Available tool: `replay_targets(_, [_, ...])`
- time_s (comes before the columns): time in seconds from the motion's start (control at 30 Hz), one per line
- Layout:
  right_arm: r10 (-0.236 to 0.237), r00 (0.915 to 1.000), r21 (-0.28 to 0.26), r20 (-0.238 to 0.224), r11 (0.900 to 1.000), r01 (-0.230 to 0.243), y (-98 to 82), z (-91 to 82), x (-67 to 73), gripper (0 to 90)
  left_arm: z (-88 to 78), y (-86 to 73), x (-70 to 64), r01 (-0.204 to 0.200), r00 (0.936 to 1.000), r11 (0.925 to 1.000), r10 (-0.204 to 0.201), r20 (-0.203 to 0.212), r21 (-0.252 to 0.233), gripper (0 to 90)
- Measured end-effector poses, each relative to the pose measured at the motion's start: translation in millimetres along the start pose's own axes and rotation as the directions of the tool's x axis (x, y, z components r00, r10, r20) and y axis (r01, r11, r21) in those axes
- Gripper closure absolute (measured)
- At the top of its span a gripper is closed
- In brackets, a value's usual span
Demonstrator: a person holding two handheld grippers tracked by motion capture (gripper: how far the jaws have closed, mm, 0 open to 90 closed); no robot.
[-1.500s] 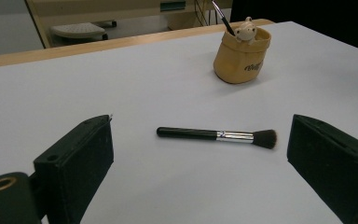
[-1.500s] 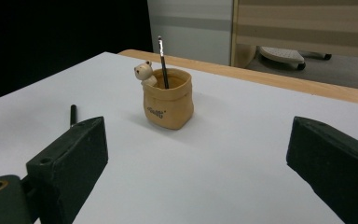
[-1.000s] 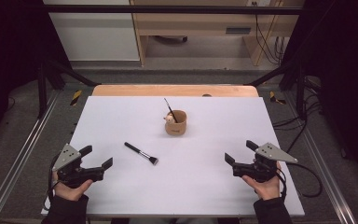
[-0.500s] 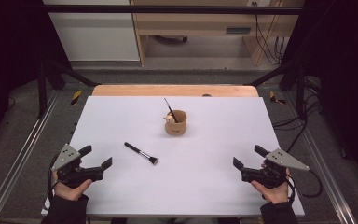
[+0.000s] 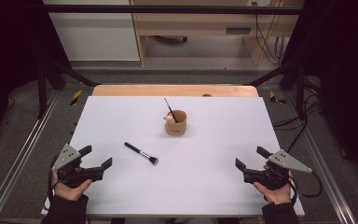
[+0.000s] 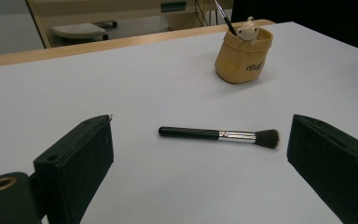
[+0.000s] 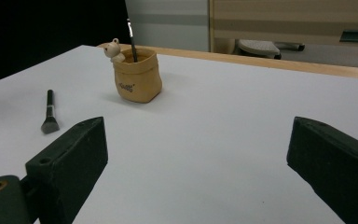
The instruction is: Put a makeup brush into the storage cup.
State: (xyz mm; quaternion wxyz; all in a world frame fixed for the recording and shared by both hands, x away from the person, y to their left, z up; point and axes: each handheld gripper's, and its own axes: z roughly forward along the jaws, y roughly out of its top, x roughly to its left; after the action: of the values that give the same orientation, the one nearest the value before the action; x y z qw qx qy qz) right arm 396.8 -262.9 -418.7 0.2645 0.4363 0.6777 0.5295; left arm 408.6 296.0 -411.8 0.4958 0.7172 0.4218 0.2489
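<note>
**Status: R gripper pulled back, brush not yet engaged**

Makeup brush [image 5: 141, 154] lies flat on white table [image 5: 214, 196], left of centre, well apart from tan holder cup [image 5: 176, 123], which stands upright w/ one thin brush [image 5: 169, 109] inside. Left gripper [image 5: 98, 157], jaws spread wide & empty, is aimed at the makeup brush. Right gripper [image 5: 251, 157], also wide & empty, has shifted outward toward the near-right edge vs. 1 s ago. Judgement: L side is likely the pick-up tool; approach not started.
</note>
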Motion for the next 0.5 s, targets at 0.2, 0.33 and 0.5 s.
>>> replay_targets(0.2, [-0.005, 1.0000, -0.009, 0.002, 1.000, 0.005, 3.3, -0.7, 2.6, 5.7, 1.7, 1.3, -0.4, -0.010, 0.9999, 0.9999, 0.010, 0.005, 0.005, 6.4])
replay_targets(0.33, [-0.008, 1.0000, -0.009, 0.005, 1.000, 0.008, 4.1, -0.6, 3.7, 5.5, 4.7, 4.9, -3.1, -0.023, 0.9995, 0.9997, 0.023, 0.023, 0.009, 6.4])
replay_targets(0.5, [-0.018, 0.9998, -0.009, 0.001, 1.000, 0.018, 4.8, 0.6, 6.1, 5.3, 10.5, 10.8, -6.5, -0.038, 0.9985, 0.9992, 0.038, 0.040, 0.015, 6.4])
